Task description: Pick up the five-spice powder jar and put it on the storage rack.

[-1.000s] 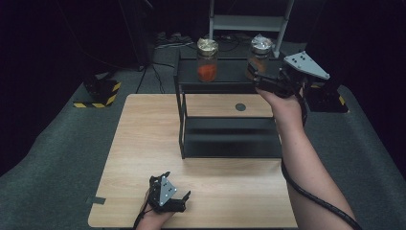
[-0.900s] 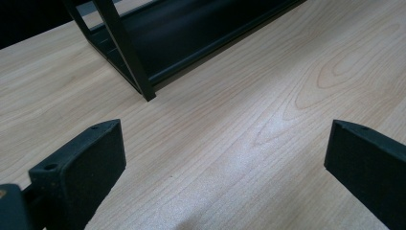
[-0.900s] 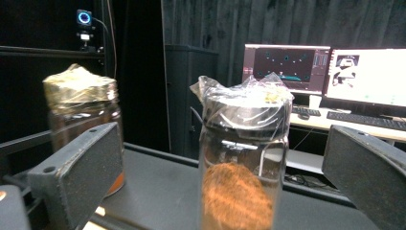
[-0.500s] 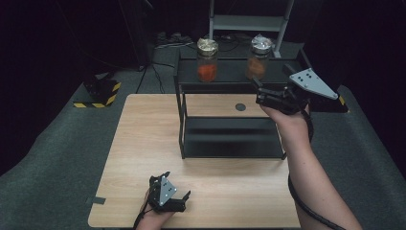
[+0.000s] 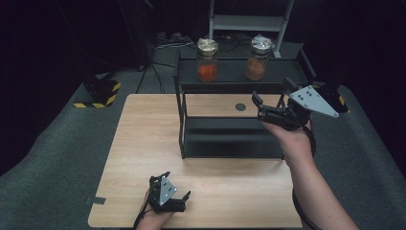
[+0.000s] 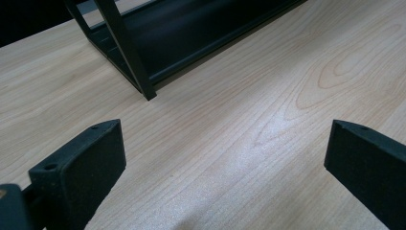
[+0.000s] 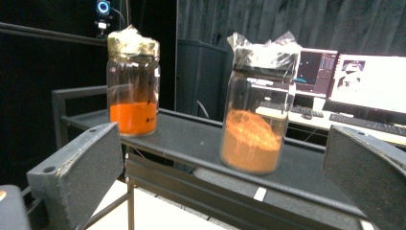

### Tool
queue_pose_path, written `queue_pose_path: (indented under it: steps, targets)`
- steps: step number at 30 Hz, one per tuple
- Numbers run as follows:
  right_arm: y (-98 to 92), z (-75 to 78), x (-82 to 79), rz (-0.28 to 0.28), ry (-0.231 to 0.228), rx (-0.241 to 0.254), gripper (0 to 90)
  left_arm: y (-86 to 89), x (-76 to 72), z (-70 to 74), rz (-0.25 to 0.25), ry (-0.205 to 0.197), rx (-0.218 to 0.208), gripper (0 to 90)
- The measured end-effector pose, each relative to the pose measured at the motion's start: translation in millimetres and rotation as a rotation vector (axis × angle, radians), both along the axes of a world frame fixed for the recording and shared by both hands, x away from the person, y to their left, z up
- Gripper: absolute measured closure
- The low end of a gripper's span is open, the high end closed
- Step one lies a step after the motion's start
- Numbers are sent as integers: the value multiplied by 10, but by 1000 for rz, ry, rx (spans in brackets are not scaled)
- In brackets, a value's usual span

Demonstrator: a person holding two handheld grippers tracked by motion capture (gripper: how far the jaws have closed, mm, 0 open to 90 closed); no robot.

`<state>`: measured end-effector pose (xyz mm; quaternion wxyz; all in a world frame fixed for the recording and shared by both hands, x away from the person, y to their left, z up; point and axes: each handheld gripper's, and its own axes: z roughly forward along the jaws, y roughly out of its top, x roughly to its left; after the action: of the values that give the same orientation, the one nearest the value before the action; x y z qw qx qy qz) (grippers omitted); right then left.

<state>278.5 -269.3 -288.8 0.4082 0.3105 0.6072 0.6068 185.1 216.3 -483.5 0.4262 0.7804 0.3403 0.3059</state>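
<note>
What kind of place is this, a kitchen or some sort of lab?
Probably a lab or recording studio, not a kitchen: black curtains hang behind, lit computer monitors and a keyboard sit on a desk beyond the black shelf rack, and hazard-striped equipment stands on the carpeted floor.

black rack point(image 5: 230, 139); pale wood-grain table point(image 5: 143, 143); orange powder jars point(image 7: 132, 81), point(image 7: 256, 105).
</note>
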Motion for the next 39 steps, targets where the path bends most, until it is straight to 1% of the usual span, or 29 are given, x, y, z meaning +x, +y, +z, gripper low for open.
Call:
queue_pose_path:
  steps: [4,7,8,9,12,14,18,20,21,22,23,25,26,27,28,29,31,39]
  targets:
    - [-16,-119,-62,-5,7,-19,0,-7,4,6,-4,1,8,7]
    - [-31,-223,-101,-9,2,-40,0,-8,4,6,-7,1,10,7]
    - [-31,-223,-101,-9,2,-40,0,-8,0,4,-8,-2,11,7]
    - [-51,-291,-126,-4,8,-43,0,-8,-5,-1,-8,-4,9,7]
    - [-71,-388,-175,-1,10,-59,0,-11,-2,3,-9,-3,13,7]
    - [-76,-411,-188,-1,11,-63,0,-14,-1,4,-8,-3,14,7]
    - [-113,-576,-271,4,37,-78,0,-11,-5,0,-9,-5,12,7]
    - [-126,-632,-295,3,45,-86,0,-6,0,4,-10,-1,11,7]
    - [-132,-662,-307,4,50,-94,0,6,4,3,-10,2,4,7]
    - [-132,-662,-307,4,50,-94,0,6,4,3,-10,2,4,7]
    - [-133,-711,-330,-2,56,-110,0,12,3,1,-8,2,-2,7]
    - [-148,-809,-361,-6,71,-121,0,19,3,2,-6,5,-6,7]
    - [-148,-809,-361,-6,71,-121,0,19,3,2,-6,5,-6,7]
    - [-161,-874,-385,-9,84,-125,0,13,-3,0,-7,3,-3,7]
    - [-166,-905,-398,-12,86,-132,0,13,-3,0,-7,3,-3,7]
    - [-166,-905,-398,-12,86,-132,0,7,-5,1,-9,0,3,7]
    - [-185,-995,-442,-19,85,-144,0,-2,-9,1,-9,-2,8,7]
    - [-235,-1231,-523,-22,131,-178,0,-11,-10,5,-15,-5,20,7]
